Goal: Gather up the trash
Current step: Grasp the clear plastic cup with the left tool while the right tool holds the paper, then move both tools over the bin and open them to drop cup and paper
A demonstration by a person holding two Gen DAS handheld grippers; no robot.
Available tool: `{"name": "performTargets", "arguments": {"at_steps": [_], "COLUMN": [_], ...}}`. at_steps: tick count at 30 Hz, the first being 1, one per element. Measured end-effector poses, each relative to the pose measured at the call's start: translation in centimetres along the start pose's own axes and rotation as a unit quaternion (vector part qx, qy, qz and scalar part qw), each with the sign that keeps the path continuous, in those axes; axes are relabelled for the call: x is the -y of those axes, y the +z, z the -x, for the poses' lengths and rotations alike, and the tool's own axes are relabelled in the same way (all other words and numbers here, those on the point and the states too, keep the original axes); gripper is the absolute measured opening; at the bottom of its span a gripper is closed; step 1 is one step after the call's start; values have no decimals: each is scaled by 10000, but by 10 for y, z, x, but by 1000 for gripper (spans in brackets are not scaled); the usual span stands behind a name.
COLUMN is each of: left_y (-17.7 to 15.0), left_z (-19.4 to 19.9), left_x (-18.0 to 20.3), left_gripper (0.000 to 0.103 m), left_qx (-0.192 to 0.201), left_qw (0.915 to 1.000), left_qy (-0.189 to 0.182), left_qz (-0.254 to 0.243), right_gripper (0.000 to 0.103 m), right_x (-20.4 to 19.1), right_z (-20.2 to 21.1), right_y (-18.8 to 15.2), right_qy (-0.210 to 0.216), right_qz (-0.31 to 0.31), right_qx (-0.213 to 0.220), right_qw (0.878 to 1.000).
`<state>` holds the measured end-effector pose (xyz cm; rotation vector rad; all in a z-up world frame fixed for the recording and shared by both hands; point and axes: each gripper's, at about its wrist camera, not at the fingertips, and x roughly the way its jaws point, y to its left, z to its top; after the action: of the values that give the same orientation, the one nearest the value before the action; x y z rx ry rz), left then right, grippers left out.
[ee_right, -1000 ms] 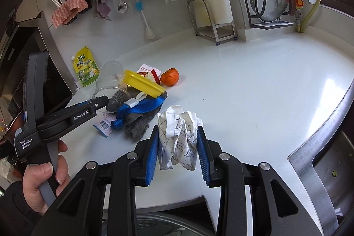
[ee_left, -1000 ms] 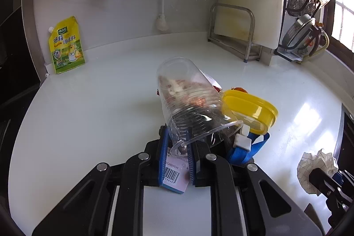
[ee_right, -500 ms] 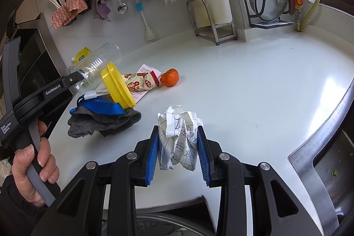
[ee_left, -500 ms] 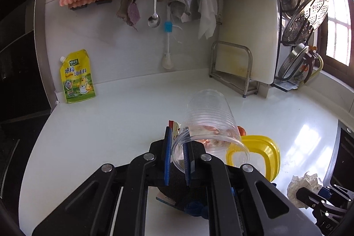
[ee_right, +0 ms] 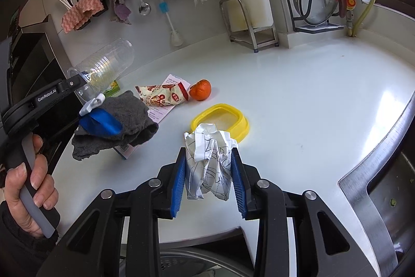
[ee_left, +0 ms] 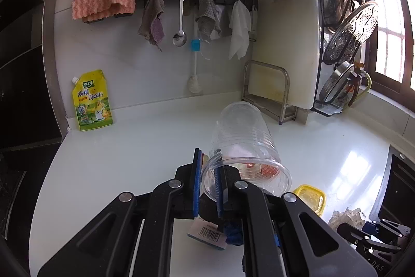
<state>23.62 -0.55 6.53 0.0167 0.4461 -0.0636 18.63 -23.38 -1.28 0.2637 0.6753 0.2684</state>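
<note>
The left tool [ee_left: 207,187], pinching the cup [ee_left: 243,144] by its rim, has lifted it off the table [ee_left: 135,147], while the right tool [ee_right: 208,182] stays clamped on the paper wad [ee_right: 210,160], so both pieces look bin-ready.

Snack packet [ee_right: 162,95] left of mandarin [ee_right: 200,89], lid [ee_right: 220,121] seemingly nearer

yellow lid [ee_right: 220,118], orange fruit [ee_right: 200,89], grey cloth [ee_right: 124,118]

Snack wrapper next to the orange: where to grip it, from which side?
Take the snack wrapper at its red crimped end, coming from above. It lies flat on the counter, so only the thin sealed edge offers a pinch. The orange sits close beside that end; close the jaws across the crimp.
</note>
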Motion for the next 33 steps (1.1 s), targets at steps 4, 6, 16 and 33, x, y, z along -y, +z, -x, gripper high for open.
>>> {"name": "performTargets", "arguments": {"at_steps": [4, 6, 16, 33], "left_y": [-2, -3, 7, -12], "left_z": [5, 2, 42, 122], "left_x": [-7, -16, -31, -17], "left_gripper": [10, 9, 9, 9], "left_qx": [60, -188, 294, 23], "left_qw": [9998, 9997, 9993, 9992], "left_qy": [209, 39, 216, -366], "left_qz": [-20, 180, 119, -149], "right_gripper": [32, 32, 32, 32], "right_x": [-1, -3, -21, -45], "right_z": [5, 8, 24, 84], "right_y": [-1, -1, -2, -35], "right_qy": [-34, -31, -104, -204], "right_qz": [-17, -17, 121, 24], "right_qx": [-3, 19, 47, 184], "right_qw": [10000, 10000, 9999, 9996]}}
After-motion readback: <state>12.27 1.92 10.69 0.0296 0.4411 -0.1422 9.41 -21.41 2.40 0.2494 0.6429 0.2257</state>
